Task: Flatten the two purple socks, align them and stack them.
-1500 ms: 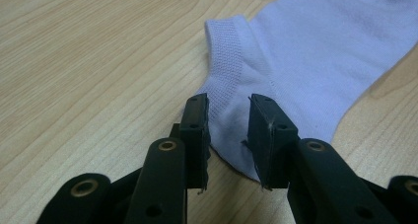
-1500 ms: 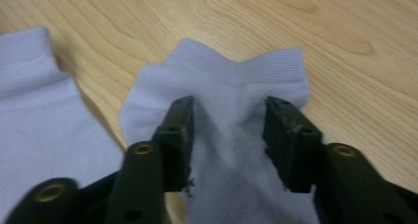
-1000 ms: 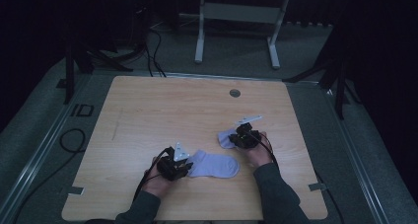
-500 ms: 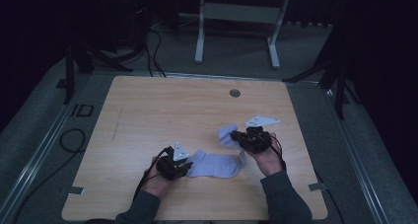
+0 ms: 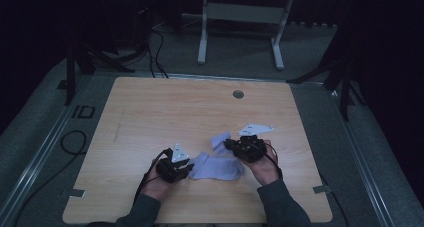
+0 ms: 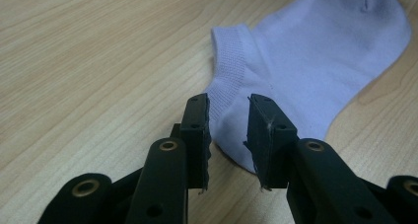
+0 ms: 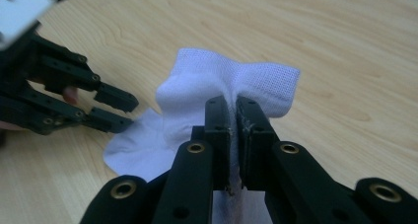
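The right gripper is pinching the sock's toe end to lift it, while the left gripper, jaws apart, is straddling the cuff to steady it.

The letters "ID" stand on the grey floor left of the table.

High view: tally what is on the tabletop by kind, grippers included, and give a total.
Socks: 1, pale lilac, pinched at one end in the jaws of the right gripper
Grippers: 2, the right one and the left gripper
Grommet in the table: 1, round, grey
Total: 4
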{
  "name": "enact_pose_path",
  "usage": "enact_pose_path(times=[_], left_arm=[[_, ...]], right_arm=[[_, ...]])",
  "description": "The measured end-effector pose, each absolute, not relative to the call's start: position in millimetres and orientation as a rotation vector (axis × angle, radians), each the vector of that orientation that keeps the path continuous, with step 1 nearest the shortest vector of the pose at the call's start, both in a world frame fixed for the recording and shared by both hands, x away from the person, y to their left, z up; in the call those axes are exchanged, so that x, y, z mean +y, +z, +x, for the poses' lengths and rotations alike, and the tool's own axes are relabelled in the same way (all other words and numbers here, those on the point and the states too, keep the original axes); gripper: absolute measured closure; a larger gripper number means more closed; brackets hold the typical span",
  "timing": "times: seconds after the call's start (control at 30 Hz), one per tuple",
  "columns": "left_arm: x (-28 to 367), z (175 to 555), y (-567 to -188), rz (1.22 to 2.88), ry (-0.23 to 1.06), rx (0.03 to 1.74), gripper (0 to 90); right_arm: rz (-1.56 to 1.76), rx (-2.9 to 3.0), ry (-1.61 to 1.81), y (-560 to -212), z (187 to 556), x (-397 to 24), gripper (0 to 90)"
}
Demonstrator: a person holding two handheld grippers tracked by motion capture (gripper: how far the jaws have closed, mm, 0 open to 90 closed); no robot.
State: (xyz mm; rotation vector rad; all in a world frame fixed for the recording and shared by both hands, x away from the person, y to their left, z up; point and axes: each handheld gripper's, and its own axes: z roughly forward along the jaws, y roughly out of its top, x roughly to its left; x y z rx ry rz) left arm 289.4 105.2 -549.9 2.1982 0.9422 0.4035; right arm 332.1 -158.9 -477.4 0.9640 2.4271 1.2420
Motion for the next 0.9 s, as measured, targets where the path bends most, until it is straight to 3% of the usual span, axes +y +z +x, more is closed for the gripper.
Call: enact_pose_path(times=[0.23,0.9], left_arm=[[102.9,290.0,-553.8,2.227,0.393,0.939,75.5],[102.2,291.0,-556.5,2.231,0.367,0.961,78.8]], right_arm=[[0.999,2.494,1.274,-494.9,335.0,-144.1,84.2],[0.998,2.670,1.224,-530.1,335.7,-102.0,83.9]])
